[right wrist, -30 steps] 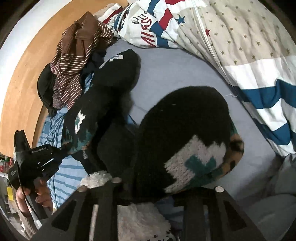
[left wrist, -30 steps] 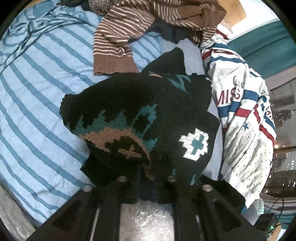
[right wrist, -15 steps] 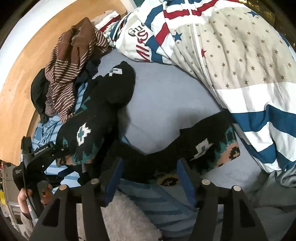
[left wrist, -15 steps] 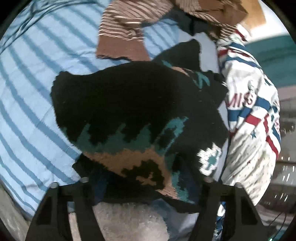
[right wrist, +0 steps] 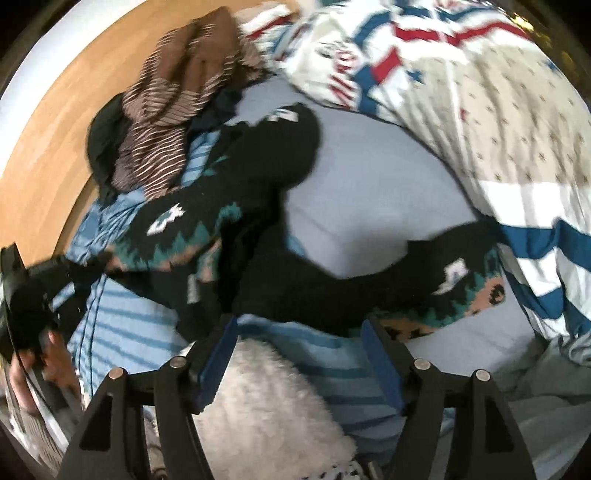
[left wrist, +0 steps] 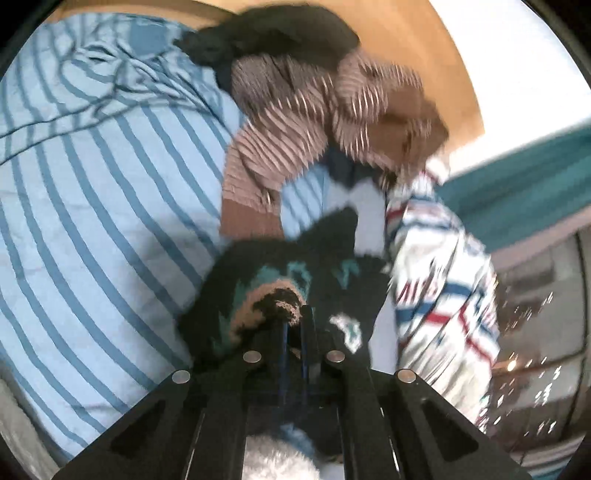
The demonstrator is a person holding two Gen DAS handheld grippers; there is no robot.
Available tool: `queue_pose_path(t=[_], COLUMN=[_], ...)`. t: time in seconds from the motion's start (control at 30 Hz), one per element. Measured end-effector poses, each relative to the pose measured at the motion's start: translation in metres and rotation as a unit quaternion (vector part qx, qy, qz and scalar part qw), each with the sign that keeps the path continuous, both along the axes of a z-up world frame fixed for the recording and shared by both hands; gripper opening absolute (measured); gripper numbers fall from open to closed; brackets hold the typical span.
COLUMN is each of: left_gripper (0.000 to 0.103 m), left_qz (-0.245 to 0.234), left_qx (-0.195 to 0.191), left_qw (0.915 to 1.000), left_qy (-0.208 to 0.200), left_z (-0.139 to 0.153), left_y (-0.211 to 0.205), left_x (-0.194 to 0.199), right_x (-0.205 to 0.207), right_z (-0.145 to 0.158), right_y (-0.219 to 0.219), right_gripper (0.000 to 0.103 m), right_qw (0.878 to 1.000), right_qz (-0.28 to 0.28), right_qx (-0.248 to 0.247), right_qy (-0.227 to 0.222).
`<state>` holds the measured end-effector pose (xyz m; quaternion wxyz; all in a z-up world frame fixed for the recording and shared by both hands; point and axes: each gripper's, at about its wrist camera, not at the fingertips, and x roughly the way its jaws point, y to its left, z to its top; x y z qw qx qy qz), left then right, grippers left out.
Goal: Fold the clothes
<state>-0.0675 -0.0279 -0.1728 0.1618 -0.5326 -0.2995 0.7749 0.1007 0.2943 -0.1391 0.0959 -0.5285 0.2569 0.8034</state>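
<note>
A black knit sweater (right wrist: 280, 236) with teal, tan and white patterns lies spread on the bed. My left gripper (left wrist: 293, 317) is shut on its patterned hem (left wrist: 273, 302) and lifts that end. In the right wrist view the left gripper (right wrist: 70, 269) shows at the far left, holding the sweater's end. My right gripper (right wrist: 295, 328) is open and empty, its blue pads (right wrist: 380, 362) just short of the sweater's near edge; one sleeve (right wrist: 461, 284) lies flat to the right.
A blue striped sheet (left wrist: 92, 221) covers the bed. A brown striped garment (left wrist: 295, 122) and a black one (left wrist: 273, 33) are piled by the wooden headboard (right wrist: 55, 122). A star-patterned duvet (right wrist: 498, 110) lies on the right. White fleece (right wrist: 266, 398) lies below my right gripper.
My right gripper has let go of the sweater and opened; that sleeve dropped flat. My left gripper opened, then shut on the hem and pulled up and back.
</note>
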Motion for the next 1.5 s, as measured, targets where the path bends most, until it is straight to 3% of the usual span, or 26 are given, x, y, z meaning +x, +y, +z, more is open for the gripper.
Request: queue_pose_path(t=[0.17,0.43,0.63,0.83,0.9,0.93,1.03,1.1,1.17,1.33,1.43,1.5], left_gripper=[0.005,0.005,0.005,0.005,0.005,0.005,0.005,0.005,0.005,0.005,0.006,0.006], left_qz=[0.024,0.028,0.015,0.011,0.010,0.010,0.011,0.012,0.020,0.084,0.162,0.212], left_qx=[-0.003,-0.013,-0.033,-0.060,-0.064,-0.066,-0.065,-0.070,-0.076,-0.099,-0.128,-0.142], left_qw=[0.9997,0.9994,0.9992,0.9980,0.9977,0.9976,0.9976,0.9974,0.9969,0.9910,0.9764,0.9646], left_qy=[0.000,-0.013,-0.015,-0.016,-0.019,-0.021,-0.020,-0.015,-0.006,0.032,0.064,0.067], left_z=[-0.002,-0.012,-0.018,-0.025,-0.028,-0.029,-0.032,-0.032,-0.030,-0.008,0.013,0.019], left_y=[-0.021,-0.035,-0.035,-0.034,-0.036,-0.037,-0.037,-0.038,-0.043,-0.086,-0.140,-0.181], left_x=[0.001,0.018,0.018,0.010,0.006,0.004,0.001,0.001,0.002,0.006,0.018,0.031], right_x=[-0.011,-0.044,-0.086,-0.134,-0.151,-0.159,-0.184,-0.191,-0.196,-0.198,-0.205,-0.212], right_z=[0.008,-0.007,-0.025,-0.040,-0.050,-0.057,-0.078,-0.087,-0.093,-0.069,-0.044,-0.024], right_y=[-0.022,-0.030,0.000,-0.002,-0.004,-0.006,-0.016,-0.025,-0.035,-0.080,-0.129,-0.177], right_gripper=[0.075,0.075,0.075,0.075,0.079,0.086,0.086,0.077,0.053,0.044,0.042,0.035], right_qw=[0.999,0.998,0.997,0.994,0.994,0.993,0.990,0.989,0.988,0.983,0.983,0.970], right_qz=[0.026,0.067,0.035,0.043,0.036,0.035,0.042,0.047,0.053,0.107,0.123,0.184], right_qx=[-0.006,-0.001,-0.069,-0.096,-0.106,-0.112,-0.135,-0.142,-0.147,-0.141,-0.125,-0.133], right_qy=[0.018,0.005,0.009,0.017,0.006,-0.002,-0.025,-0.019,-0.010,0.039,0.059,0.081])
